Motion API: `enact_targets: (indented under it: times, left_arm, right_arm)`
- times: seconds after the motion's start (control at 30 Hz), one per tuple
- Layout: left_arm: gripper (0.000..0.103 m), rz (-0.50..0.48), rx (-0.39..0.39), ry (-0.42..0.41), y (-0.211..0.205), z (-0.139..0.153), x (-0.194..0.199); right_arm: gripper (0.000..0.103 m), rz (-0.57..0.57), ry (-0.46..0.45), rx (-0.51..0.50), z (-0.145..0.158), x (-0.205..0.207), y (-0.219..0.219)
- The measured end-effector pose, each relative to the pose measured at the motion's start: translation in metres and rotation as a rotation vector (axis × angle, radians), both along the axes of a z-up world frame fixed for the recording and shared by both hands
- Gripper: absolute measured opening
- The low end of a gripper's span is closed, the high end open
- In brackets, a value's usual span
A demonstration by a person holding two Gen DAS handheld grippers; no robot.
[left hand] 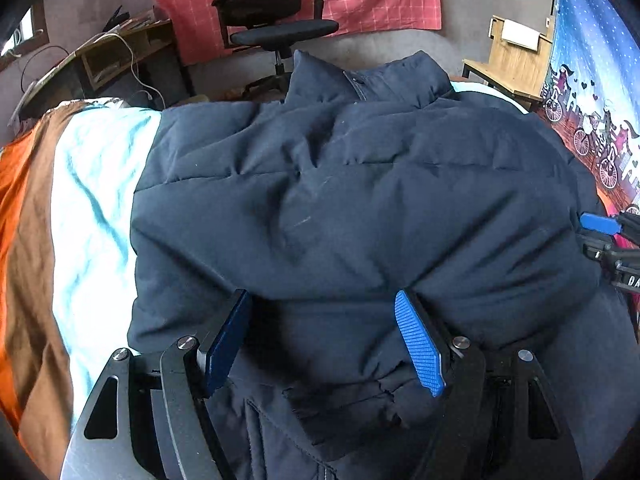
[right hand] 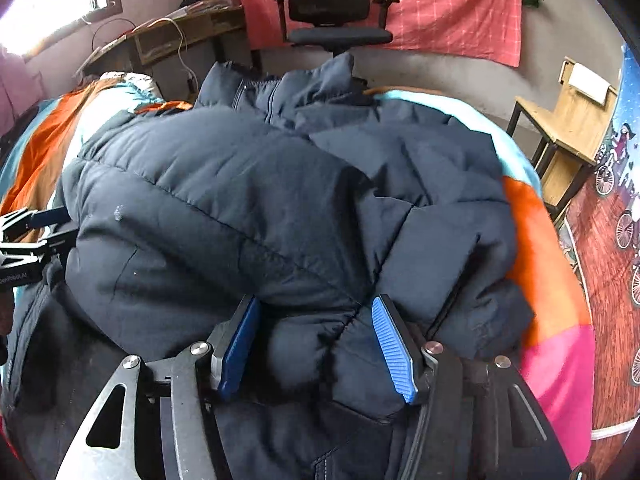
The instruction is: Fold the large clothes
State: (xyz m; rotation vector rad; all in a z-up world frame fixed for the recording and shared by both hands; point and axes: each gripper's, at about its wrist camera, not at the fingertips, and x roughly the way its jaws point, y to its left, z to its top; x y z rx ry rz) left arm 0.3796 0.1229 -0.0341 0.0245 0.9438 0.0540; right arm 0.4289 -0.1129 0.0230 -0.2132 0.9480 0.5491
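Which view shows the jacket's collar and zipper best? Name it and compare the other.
The right wrist view: the navy jacket's collar stands open toward the camera, with the zipper line running down its middle. In the left wrist view the collar shows too, but flatter, with only a short stretch of zipper.

Puffer jacket [right hand: 240, 216]: navy, quilted, bunched in a thick mound on the striped bedspread [right hand: 536, 248]; collar end points away from the camera.
Right gripper [right hand: 316, 344]: at the jacket's near edge, blue pads [right hand: 390, 346] spread apart, a fold of jacket between them, not visibly pinched.
Left gripper [right hand: 32, 228]: at the jacket's left side, only partly in view.
Office chair [right hand: 332, 8]: beyond the jacket's collar, against a red checked cloth [right hand: 452, 4].
Wooden chair [right hand: 568, 128]: right of the jacket.
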Motion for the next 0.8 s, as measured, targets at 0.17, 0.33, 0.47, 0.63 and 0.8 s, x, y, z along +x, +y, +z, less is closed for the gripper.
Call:
enact_targets:
  times: [0.17,0.33,0.47,0.63,0.8]
  left_arm:
    - [0.069,0.001,0.063,-0.029,-0.008,-0.009,0.001]
    - [0.069,0.018,-0.017,-0.024,0.006,0.007,-0.008]
    - [0.069,0.031,-0.072,-0.012,0.011,0.025,-0.018]
    - [0.069,0.061,-0.145,-0.027,0.014,0.050,-0.027]
    - [0.088,0.074,-0.216,-0.057,0.019,0.074,-0.033]
  right_arm:
    - [0.056,0.007,-0.061,-0.106,-0.008,-0.007,0.018]
    - [0.057,-0.024,-0.059,-0.053,0.007,-0.011,0.006]
    - [0.072,-0.070,-0.049,0.026,0.029,-0.016,-0.015]
    - [0.080,-0.102,-0.067,0.028,0.051,-0.023,-0.022]
    - [0.095,-0.118,-0.078,0.089,0.075,-0.030,-0.024]
